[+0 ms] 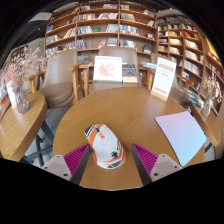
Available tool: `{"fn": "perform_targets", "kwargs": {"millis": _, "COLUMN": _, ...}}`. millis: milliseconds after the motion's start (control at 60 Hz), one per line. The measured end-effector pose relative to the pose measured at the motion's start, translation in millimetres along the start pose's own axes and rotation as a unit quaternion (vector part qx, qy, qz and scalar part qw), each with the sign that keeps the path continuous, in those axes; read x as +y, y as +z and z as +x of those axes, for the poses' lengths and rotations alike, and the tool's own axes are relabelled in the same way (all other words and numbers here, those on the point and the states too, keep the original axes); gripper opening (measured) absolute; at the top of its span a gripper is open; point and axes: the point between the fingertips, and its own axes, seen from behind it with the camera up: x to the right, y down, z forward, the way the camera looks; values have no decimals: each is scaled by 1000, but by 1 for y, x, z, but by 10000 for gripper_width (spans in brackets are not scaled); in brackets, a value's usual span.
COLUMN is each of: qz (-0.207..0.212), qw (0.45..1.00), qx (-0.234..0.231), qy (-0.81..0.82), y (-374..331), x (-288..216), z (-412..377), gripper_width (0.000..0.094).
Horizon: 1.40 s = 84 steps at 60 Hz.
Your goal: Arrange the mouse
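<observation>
A white mouse (pixel 103 145) with orange and dark markings lies on the round wooden table (pixel 130 110), near its front edge. It sits between my two fingers, with a gap at either side. My gripper (pixel 110 160) is open, its magenta pads (pixel 73 158) flanking the mouse. A pale grey mouse pad (pixel 181 135) lies on the table to the right, beyond the right finger.
A wooden chair (pixel 112 62) stands behind the table with a framed picture on it. A white sign board (pixel 163 77) leans at the back right. Another table with a vase (pixel 20 100) is to the left. Bookshelves line the far wall.
</observation>
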Motion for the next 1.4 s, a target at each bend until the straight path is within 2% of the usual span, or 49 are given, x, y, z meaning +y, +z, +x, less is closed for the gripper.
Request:
{"fn": "perform_targets", "kwargs": {"millis": 417, "qz": -6, "qw": 1000, "qx": 4, "qy": 19, "y": 34, "x": -23, "z": 13, "gripper_width": 825}}
{"fn": "perform_targets", "kwargs": {"millis": 467, "qz": -6, "qw": 1000, "qx": 0, "qy": 18, "y": 37, "x": -25, "z": 10, "gripper_width": 778}}
{"fn": "perform_targets", "kwargs": {"millis": 500, "qz": -6, "qw": 1000, "qx": -7, "qy": 18, "y": 38, "x": -26, "z": 6, "gripper_width": 712}}
{"fn": "perform_targets", "kwargs": {"millis": 567, "qz": -2, "qw": 1000, "qx": -12, "qy": 7, "y": 41, "x": -29, "z": 3, "gripper_width": 490}}
{"fn": "perform_targets", "kwargs": {"millis": 683, "qz": -12, "qw": 1000, "qx": -18, "qy": 10, "y": 40, "x": -30, "z": 3, "gripper_width": 426}}
{"fn": "perform_targets", "kwargs": {"millis": 750, "qz": -30, "qw": 998, "qx": -42, "qy": 21, "y": 29, "x": -27, "z": -2, "gripper_width": 419}}
{"fn": "perform_targets", "kwargs": {"millis": 800, "qz": -29, "qw": 997, "qx": -60, "qy": 29, "y": 14, "x": -33, "z": 0, "gripper_width": 414}}
{"fn": "perform_targets", "kwargs": {"millis": 950, "qz": 16, "qw": 997, "qx": -76, "qy": 15, "y": -31, "x": -75, "z": 46, "gripper_width": 416}}
{"fn": "perform_targets", "kwargs": {"millis": 1133, "qz": 36, "qw": 998, "qx": -42, "qy": 10, "y": -50, "x": -102, "z": 166, "gripper_width": 413}}
{"fn": "perform_targets", "kwargs": {"millis": 1233, "qz": 24, "qw": 1000, "qx": -10, "qy": 6, "y": -32, "x": -94, "z": 229, "gripper_width": 414}}
{"fn": "perform_targets", "kwargs": {"millis": 1400, "qz": 4, "qw": 1000, "qx": 6, "qy": -1, "y": 5, "x": -59, "z": 281, "gripper_width": 414}}
